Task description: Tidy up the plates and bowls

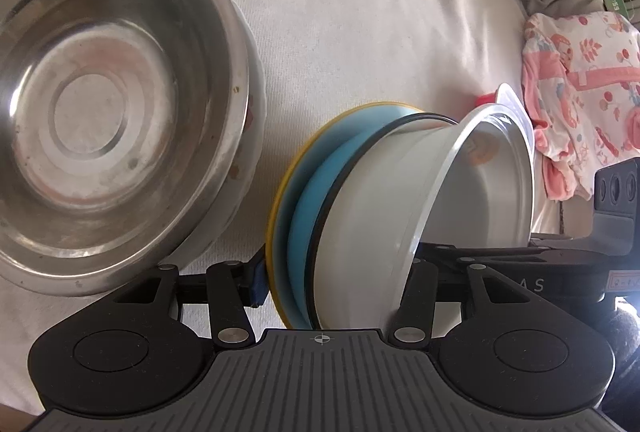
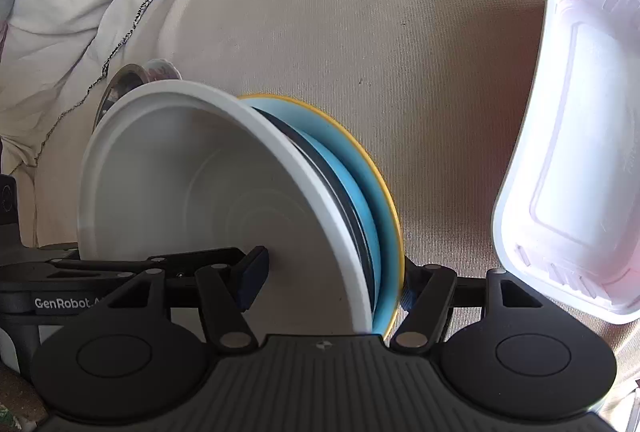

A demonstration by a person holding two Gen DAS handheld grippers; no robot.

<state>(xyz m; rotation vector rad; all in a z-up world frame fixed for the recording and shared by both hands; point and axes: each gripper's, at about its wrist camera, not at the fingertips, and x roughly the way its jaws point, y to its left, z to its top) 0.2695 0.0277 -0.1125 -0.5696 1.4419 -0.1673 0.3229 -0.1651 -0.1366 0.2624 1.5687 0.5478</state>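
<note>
White plastic bowl (image 2: 208,199) nested on a blue, yellow-rimmed plate (image 2: 380,191), both gripped on edge.

Right gripper (image 2: 336,272) and left gripper (image 1: 332,280) each clamp this stack; a steel bowl (image 1: 108,111) sits left of it, a white tray (image 2: 572,151) right.

A white bowl (image 2: 208,183) is nested on a blue plate (image 2: 380,207) rimmed in yellow; a pink-patterned cloth (image 1: 580,79) is seen.
</note>
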